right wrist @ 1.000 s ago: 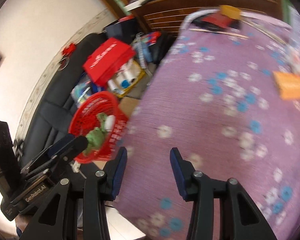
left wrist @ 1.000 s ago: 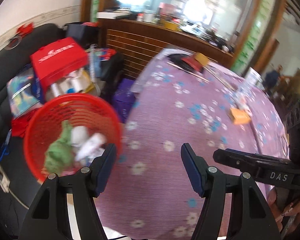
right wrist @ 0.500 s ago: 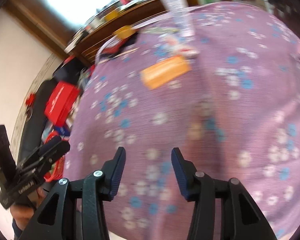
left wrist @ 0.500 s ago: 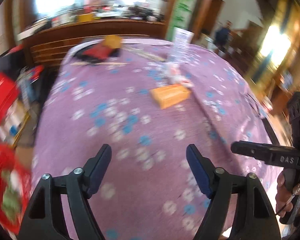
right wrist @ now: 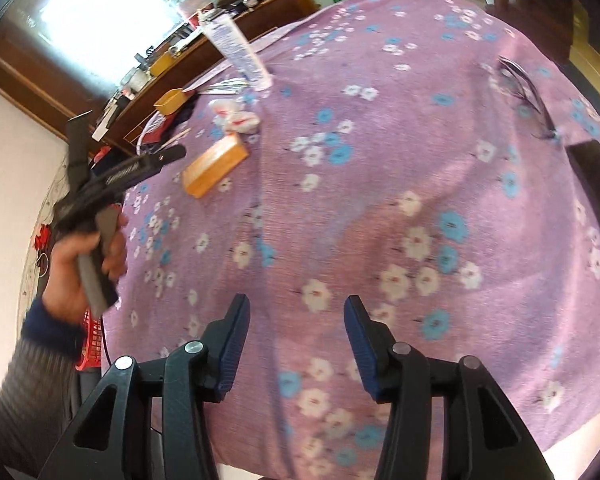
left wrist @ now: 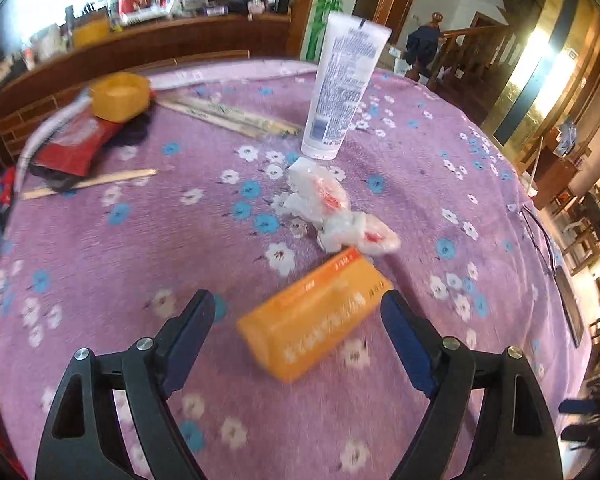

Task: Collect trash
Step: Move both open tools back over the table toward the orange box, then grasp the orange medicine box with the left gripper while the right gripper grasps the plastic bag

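Note:
An orange box (left wrist: 316, 312) lies on the purple flowered tablecloth (left wrist: 100, 260), right between the fingers of my left gripper (left wrist: 296, 300). The jaws are opening and neither pad touches the box. Just beyond it lie crumpled white wrappers (left wrist: 332, 208) with red print. In the right wrist view my right gripper (right wrist: 296, 308) is open over bare cloth near the table's front edge, with nothing between its fingers. The orange box (right wrist: 214, 166) and the wrappers (right wrist: 236, 118) sit far off to its upper left.
A white tube (left wrist: 340, 88) stands behind the wrappers. Wooden sticks (left wrist: 236, 116), a yellow bowl (left wrist: 118, 96) and a red packet (left wrist: 76, 144) lie at the back left. The red basket (right wrist: 92, 340) shows below the table's left edge, behind a hand (right wrist: 80, 268).
Both grippers swung away from the red basket and across the table. The orange box now lies between the left fingers, which have spread wider. The right fingers have spread only slightly.

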Demonstrator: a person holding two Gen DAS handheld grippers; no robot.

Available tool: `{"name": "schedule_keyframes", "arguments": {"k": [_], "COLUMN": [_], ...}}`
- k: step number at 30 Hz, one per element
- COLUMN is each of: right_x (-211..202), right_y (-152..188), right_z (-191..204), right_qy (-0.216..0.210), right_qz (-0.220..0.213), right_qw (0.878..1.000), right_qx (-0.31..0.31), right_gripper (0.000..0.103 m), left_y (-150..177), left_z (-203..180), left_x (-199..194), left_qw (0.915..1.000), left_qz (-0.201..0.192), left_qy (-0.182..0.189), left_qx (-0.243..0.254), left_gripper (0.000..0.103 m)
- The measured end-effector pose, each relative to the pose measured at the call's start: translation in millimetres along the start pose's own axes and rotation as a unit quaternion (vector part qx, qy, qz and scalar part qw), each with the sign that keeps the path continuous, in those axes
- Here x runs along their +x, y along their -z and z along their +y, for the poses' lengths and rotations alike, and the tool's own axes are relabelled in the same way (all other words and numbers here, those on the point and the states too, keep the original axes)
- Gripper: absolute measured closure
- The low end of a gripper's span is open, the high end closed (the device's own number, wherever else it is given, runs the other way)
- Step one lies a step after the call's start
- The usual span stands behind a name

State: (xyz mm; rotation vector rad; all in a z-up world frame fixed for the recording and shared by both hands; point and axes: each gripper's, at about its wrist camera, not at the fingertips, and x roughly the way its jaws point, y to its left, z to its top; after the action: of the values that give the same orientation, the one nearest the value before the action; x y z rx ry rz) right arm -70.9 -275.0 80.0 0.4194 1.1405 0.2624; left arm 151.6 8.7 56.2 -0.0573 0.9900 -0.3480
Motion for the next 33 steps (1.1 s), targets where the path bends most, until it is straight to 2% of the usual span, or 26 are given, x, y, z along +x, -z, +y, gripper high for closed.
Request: {"name": "schedule_keyframes", "arguments": {"k": [2, 6, 10, 12, 15, 16, 18, 19, 23, 26, 33], "right_x": [0, 2, 1, 3, 7, 8, 9, 10, 12, 22, 81], "right_y": [-1, -6, -18, -24, -35, -41, -53, -58, -82, -97, -136], "right_z": [-10, -24, -30, -30, -26, -24, -17, -13, 8, 27, 90], "right_qy": [0.001, 0.003, 0.004, 0.003, 0.003, 0.003, 0.005, 0.004, 0.001, -0.003, -0.017], "right_qz": [0.005, 0.01, 0.007, 0.008, 0.01, 0.009, 0.004, 0.0, -0.015, -0.018, -0.019], "right_qw": [1.0, 1.0, 1.0, 1.0, 1.0, 1.0, 1.0, 0.999, 0.998, 0.996, 0.986], "right_qx": [0.005, 0.011, 0.006, 0.0, -0.01, -0.016, -0.028, -0.033, -0.064, -0.091, -0.164], "right_gripper": [0.05, 0.05, 0.05, 0.05, 0.05, 0.05, 0.05, 0.05, 0.05, 0.05, 0.05], "left_y": [-8, -10, 7, 17, 23, 24, 25, 26, 36, 61, 119], "left_z": [-1, -6, -29, -40, -49, -50, -52, -52, -43, -38, -19], "left_x": [13, 34, 34, 34, 38, 39, 44, 41, 23, -6, -61], "left_qw": [0.9996, 0.9978, 0.9958, 0.9947, 0.9942, 0.9945, 0.9951, 0.996, 0.9978, 0.9989, 0.9957], "left_qz": [0.014, 0.055, 0.065, 0.064, 0.069, 0.066, 0.06, 0.05, 0.032, 0.014, -0.015], "left_qy": [0.026, 0.036, 0.04, 0.02, 0.005, -0.011, -0.034, -0.042, -0.053, -0.044, -0.07], "left_qx": [-0.003, 0.003, 0.052, 0.078, 0.082, 0.08, 0.07, 0.061, 0.026, 0.003, -0.059], "left_gripper": [0.02, 0.02, 0.02, 0.025, 0.029, 0.031, 0.054, 0.059, 0.058, 0.058, 0.058]}}
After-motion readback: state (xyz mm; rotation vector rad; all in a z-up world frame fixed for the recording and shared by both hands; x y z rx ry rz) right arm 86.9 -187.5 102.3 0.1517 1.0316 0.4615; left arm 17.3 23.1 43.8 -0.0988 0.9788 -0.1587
